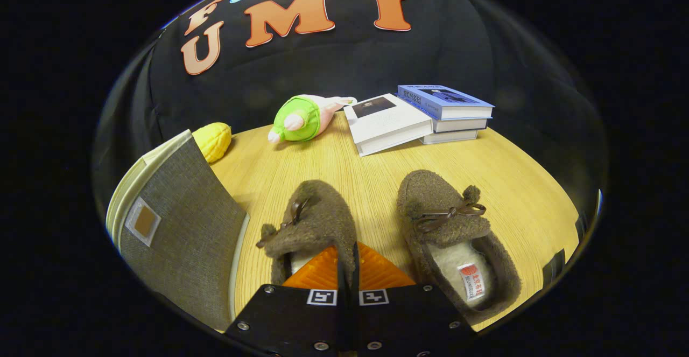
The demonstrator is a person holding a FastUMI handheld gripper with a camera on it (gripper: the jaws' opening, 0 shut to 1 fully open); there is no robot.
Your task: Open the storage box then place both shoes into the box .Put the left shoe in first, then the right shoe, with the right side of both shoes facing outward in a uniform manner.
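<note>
Two brown fuzzy slippers with dark bows lie toes away from me on the wooden table (371, 168). The left shoe (317, 217) sits right at my gripper (347, 273), rolled a little toward the left. My fingers are closed together on the rim of its opening, with a thin dark strip of the shoe pinched between the pads. To the right of my fingers lies the right shoe (449, 228), flat, with its pale lining and a red label showing. The grey fabric storage box (183, 228) stands to the left, a grey panel with a small patch tilted up toward me.
Beyond the shoes, at the back of the table, lie a green and pink plush toy (301, 117), a yellow corn toy (213, 140), a white book (387, 123) and a stack of blue-covered books (447, 109). Bare wood lies between the shoes and these.
</note>
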